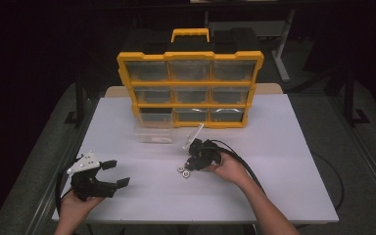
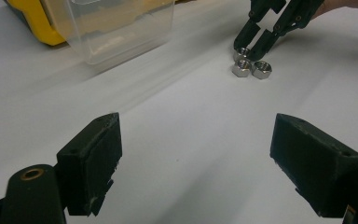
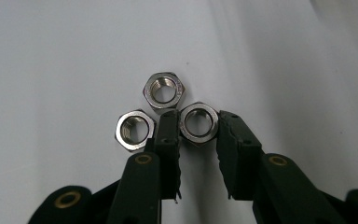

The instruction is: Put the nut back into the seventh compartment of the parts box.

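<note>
Three steel hex nuts (image 3: pixel 163 116) in a tight cluster on the white tabletop (image 1: pixel 284 161), in front of the yellow organizer (image 1: pixel 191 88). Shiny metal, six flat sides, threaded bores; faint stamping on the far nut's (image 3: pixel 164 90) face, too small to read. Right nut (image 3: pixel 198 122) pinched between the black tips of the right hand-held gripper (image 3: pixel 196 133), flats against both pads. Left nut (image 3: pixel 133 130) just outside that gripper's left jaw, touching it; far nut just beyond the tips, touching the pinched one. Jaws matte black plastic, ridged on the inner faces, brass-coloured bushings at the pivots. Seen again in the left gripper view as three nuts (image 2: pixel 249 65) under the right hand-held gripper (image 2: pixel 256 39).

Clear plastic bin (image 1: pixel 152 132) pulled out and resting on the tabletop before the organizer's lower left slot, well apart from the nuts; thin glossy walls, rounded corners. Organizer upright, yellow frame and handle, three rows of three translucent drawers; no readable label.

Left hand-held gripper (image 1: pixel 116 174) near the tabletop's front left corner, jaws spread wide with nothing between, blocky dull-black pads (image 2: pixel 98 163), grey three-cornered plate on top. Black cables trailing off toward the person.
</note>
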Available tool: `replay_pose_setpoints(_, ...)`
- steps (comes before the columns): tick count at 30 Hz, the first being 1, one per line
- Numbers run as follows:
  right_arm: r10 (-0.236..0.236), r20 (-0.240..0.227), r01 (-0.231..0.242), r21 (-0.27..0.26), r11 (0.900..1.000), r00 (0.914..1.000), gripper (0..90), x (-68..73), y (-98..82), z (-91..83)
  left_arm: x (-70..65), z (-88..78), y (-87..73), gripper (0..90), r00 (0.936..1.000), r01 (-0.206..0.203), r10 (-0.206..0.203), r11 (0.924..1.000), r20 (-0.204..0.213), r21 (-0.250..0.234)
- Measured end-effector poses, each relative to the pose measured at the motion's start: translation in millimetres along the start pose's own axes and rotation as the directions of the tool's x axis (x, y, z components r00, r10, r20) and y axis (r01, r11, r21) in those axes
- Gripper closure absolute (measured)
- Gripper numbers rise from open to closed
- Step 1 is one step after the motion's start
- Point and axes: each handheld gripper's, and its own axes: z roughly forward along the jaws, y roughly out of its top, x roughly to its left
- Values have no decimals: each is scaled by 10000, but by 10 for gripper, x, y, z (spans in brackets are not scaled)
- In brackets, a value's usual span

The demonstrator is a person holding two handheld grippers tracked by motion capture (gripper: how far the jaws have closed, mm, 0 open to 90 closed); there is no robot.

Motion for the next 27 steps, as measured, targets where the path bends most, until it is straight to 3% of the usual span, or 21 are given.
replay_pose_setpoints(6, 334, -349, -344, -287, 9990, 9988, 691, -33, -17, -54, 14, -2, 1, 167, 9999, -136, 136, 9999, 2, 52)
replay_pose_setpoints(14, 602, -626, -645, -694, 9955, 9962, 691, -84, -36, -174, 1, -8, 3, 167, 10000, -26, 26, 10000, 1, 4)
replay_pose_setpoints(27, 1060, -706, -1132, -1082, 9877, 9919, 691, -160, 5, -414, -7, -10, 0, 167, 10000, 94, -94, 9999, 6, -141)
